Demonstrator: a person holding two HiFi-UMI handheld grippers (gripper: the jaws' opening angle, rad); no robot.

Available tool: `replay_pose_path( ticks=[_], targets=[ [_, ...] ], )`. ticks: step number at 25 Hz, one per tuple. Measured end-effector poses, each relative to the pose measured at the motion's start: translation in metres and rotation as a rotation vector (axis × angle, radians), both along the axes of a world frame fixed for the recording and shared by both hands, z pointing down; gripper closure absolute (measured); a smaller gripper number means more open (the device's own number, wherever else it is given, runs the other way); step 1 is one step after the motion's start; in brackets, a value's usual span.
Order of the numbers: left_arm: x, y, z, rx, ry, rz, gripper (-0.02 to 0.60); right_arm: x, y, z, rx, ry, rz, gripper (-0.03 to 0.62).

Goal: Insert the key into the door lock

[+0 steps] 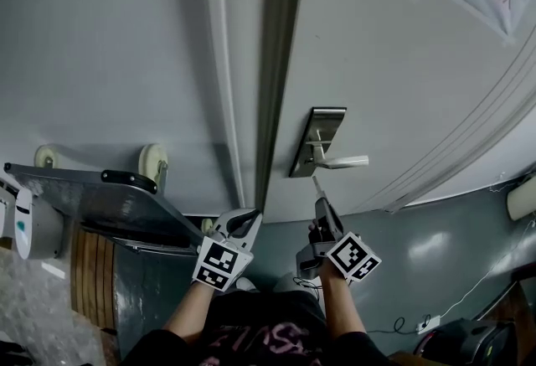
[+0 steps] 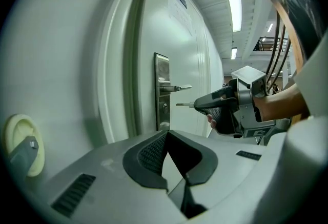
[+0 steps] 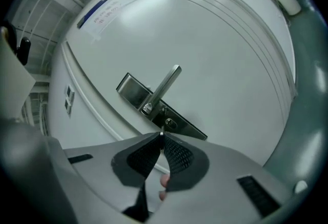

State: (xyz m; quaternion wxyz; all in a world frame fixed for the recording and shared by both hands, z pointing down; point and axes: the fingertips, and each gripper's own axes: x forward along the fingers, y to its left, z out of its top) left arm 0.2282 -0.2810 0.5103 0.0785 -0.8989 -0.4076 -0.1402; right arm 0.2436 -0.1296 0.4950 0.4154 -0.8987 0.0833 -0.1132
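Head view, steeply down along the door (image 1: 394,63). Right tool (image 1: 320,202): pinched narrow on the key (image 1: 316,185), blade out past the pads and aimed up-frame at the lock plate (image 1: 316,142). Left tool (image 1: 241,222): spread wide, empty, low beside the door's edge, farther from the lock than the right.

From the left gripper view: key lying level, long axis pointed at the door face, tip just short of the keyhole (image 2: 165,107) and apart from it, about level with it, below the lever handle (image 2: 174,87). From the right gripper view: keyhole almost dead ahead of the closed jaws, just beyond the key's tip, plate tilted across the frame.

Probably the final approach, insertion not yet begun. Calls for a straight push along the key's own axis, with the blade's roll matched to the slot; impossible to tell from these views whether so matched now. Main risk: tip skating off onto the plate.
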Motion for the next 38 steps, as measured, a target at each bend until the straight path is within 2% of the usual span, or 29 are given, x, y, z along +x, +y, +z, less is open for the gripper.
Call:
replay_pose_path(
  ticks=[11,20,30,38],
  targets=[
    [0.000,-0.012,-0.006,-0.008,0.020,-0.016,0.569,0.003,-0.003,0.001,0.191,-0.012,0.051,0.514],
    [0.012,-0.012,-0.007,0.000,0.046,-0.013,0.569,0.019,-0.004,0.013,0.394,-0.003,0.067,0.514],
    [0.041,0.000,-0.007,0.025,0.077,0.031,0.569,0.036,0.005,0.030,0.456,-0.014,0.105,0.514],
    [0.044,0.008,-0.004,0.039,0.071,0.054,0.569,0.041,0.007,0.031,0.508,0.000,0.100,0.514]
  ],
)
